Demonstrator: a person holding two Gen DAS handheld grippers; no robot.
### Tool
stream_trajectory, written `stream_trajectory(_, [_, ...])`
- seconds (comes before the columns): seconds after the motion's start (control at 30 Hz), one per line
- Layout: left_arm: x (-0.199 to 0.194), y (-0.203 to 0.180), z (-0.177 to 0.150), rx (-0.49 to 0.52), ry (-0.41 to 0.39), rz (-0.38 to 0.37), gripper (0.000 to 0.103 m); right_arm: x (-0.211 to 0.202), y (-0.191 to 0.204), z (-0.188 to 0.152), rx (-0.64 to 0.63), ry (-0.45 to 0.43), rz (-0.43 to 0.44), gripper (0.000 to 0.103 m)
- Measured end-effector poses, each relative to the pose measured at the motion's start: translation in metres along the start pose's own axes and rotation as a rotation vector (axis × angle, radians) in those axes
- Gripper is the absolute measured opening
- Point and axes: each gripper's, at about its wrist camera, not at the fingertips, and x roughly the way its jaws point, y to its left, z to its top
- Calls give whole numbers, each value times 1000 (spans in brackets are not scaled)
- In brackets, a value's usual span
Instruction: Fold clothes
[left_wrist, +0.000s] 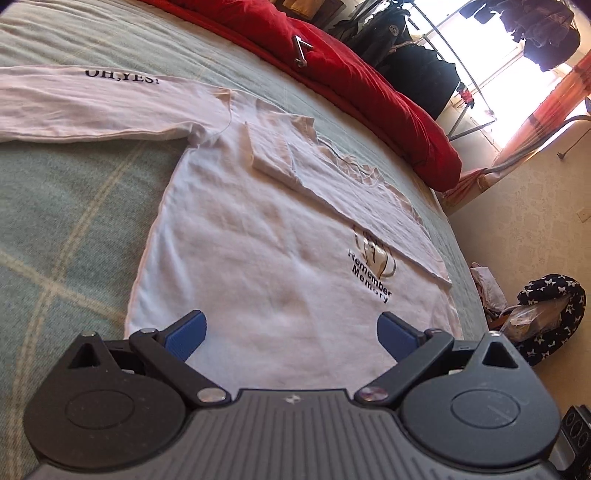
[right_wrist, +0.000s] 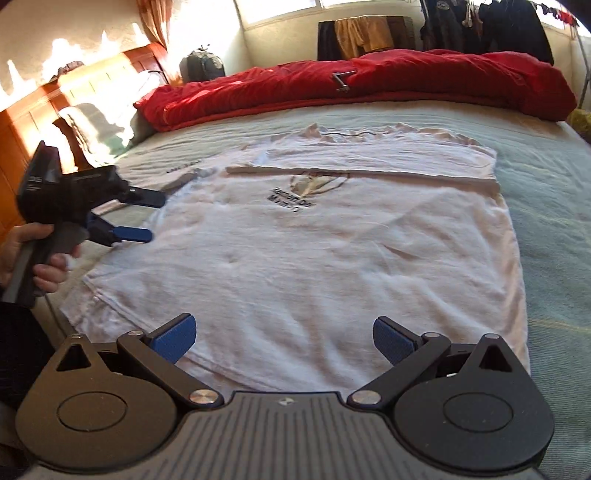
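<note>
White long-sleeved cotton shirt (right_wrist: 314, 251) flat on green checked bedspread (right_wrist: 561, 206), far sleeve folded in, left one out; left gripper (left_wrist: 290, 332) and right gripper (right_wrist: 282, 334) wide apart, empty, likely between grabs.

The shirt's long sleeve (left_wrist: 74, 107) runs off the left edge of the left wrist view. In the right wrist view, its lettering (right_wrist: 184, 170) is too blurred to read.

Red duvet (right_wrist: 406, 81) along green plaid bedspread (left_wrist: 74, 229).
</note>
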Motion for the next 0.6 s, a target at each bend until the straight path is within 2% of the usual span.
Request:
stream_trajectory(0.1, [-22, 4, -19, 34, -10, 1, 98, 14, -1, -6, -20, 39, -82, 103])
stream_trajectory(0.3, [-46, 2, -50, 122, -40, 29, 101, 29, 3, -19, -52, 62, -145, 103])
stream_trajectory(0.47, [-51, -3, -67, 202, -75, 63, 102, 31, 6, -20, -45, 67, -165, 103])
stream_trajectory(0.6, [-52, -2, -72, 205, -99, 67, 102, 32, 6, -20, -35, 69, -166, 103])
